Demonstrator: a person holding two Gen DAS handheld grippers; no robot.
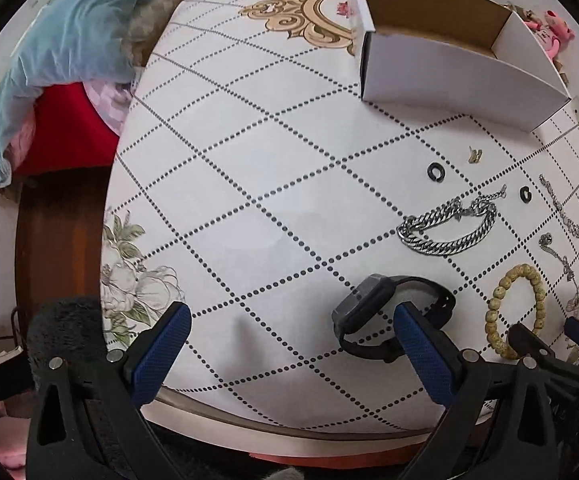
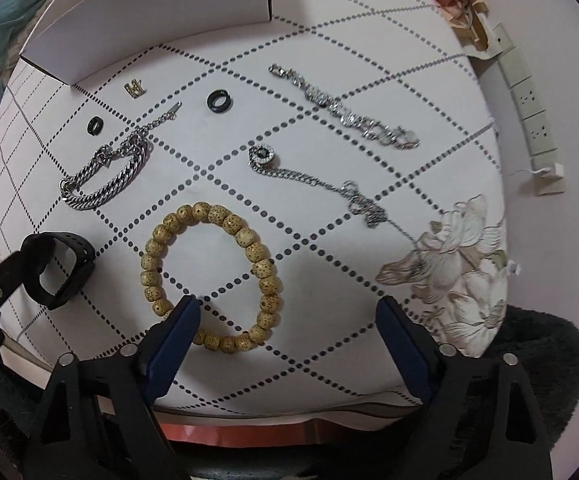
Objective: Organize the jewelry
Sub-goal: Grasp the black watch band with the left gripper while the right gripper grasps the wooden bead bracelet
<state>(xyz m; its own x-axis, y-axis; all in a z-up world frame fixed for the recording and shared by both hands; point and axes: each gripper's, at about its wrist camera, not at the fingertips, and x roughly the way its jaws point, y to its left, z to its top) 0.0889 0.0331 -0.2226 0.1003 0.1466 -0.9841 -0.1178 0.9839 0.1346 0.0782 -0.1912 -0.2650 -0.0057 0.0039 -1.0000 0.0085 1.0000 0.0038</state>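
Observation:
On the white patterned table (image 1: 249, 200) lie a black watch (image 1: 363, 308), a tan bead bracelet (image 2: 267, 276), a silver curb-chain bracelet (image 2: 105, 176), two black rings (image 2: 218, 101) (image 2: 95, 124), a small gold piece (image 2: 134, 88), a crystal bracelet (image 2: 341, 108) and a pendant necklace (image 2: 265, 154). An open white box (image 1: 449, 68) stands at the back. My left gripper (image 1: 292, 316) is open, pointing down, its right finger over the watch strap. My right gripper (image 2: 288, 306) is open above the bead bracelet's near side, with its left finger covering several beads.
The table's near edge (image 2: 289, 412) runs just under both grippers. A pink toy (image 1: 553, 32) sits behind the box. A white power strip (image 2: 529, 96) runs along the wall at right. Blue and red cloth (image 1: 69, 40) is piled off the table's left side.

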